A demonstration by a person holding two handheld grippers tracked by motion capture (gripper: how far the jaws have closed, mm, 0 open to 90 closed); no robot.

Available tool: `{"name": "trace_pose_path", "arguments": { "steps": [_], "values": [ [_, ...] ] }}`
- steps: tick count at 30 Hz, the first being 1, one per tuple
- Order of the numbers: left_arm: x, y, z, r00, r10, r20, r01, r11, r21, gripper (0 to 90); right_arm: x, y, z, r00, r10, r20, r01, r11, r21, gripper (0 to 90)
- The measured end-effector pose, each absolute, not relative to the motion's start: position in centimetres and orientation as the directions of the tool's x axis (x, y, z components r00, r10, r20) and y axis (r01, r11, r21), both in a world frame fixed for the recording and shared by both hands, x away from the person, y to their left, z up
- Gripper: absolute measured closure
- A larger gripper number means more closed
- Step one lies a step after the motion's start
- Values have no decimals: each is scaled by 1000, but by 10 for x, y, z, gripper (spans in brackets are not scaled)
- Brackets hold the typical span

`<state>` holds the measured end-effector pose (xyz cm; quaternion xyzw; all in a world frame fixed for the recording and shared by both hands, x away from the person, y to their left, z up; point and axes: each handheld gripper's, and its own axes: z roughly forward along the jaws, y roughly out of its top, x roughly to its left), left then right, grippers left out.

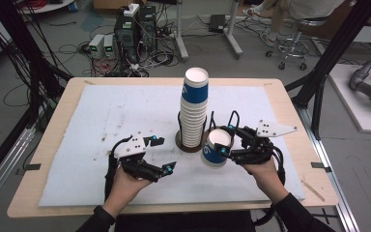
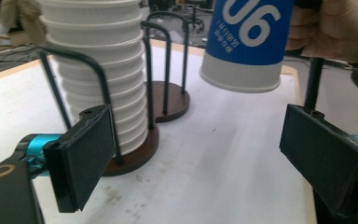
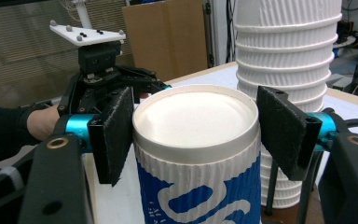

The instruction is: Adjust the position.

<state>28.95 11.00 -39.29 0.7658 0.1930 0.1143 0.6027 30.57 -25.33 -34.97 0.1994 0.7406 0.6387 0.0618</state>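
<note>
A tall stack of white ribbed paper cups point(image 1: 193, 111) point(image 2: 102, 70) point(image 3: 284, 56), its top cup blue, stands in a black wire holder on a round wooden base point(image 1: 181, 143) point(image 2: 135, 151) at mid-table. A second, empty wire holder point(image 2: 170, 100) stands just beyond it. My right gripper point(image 1: 224, 142) point(image 3: 196, 130) is shut on a single blue-and-white cup point(image 1: 215, 151) point(image 2: 247, 42) point(image 3: 191, 186), held off the table right of the stack, pads pressed to both sides. My left gripper point(image 1: 164, 154) point(image 2: 205, 158) rests open left of the stack, nothing between its pads.
A white mat point(image 1: 101, 111) covers most of the wooden table point(image 1: 290, 101). Beyond the far edge, computers and cables point(image 1: 135, 34) crowd the floor, with a stool point(image 1: 294, 43) to the right. Black frame posts point(image 1: 328, 63) flank the table.
</note>
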Motion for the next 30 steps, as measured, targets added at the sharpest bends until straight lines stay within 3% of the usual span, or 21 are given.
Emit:
{"name": "trace_pose_path", "arguments": {
  "steps": [13, 30],
  "values": [
    [296, 87, -393, 931, 345, -116, 189, -184, 965, 103, 304, -246, -349, -923, 349, 162, 212, 112, 971, 311],
    [294, 57, -397, 954, 275, -116, 175, -199, 964, 103, 301, -230, -350, -941, 299, 158, 202, 124, 971, 311]
  ]
}}
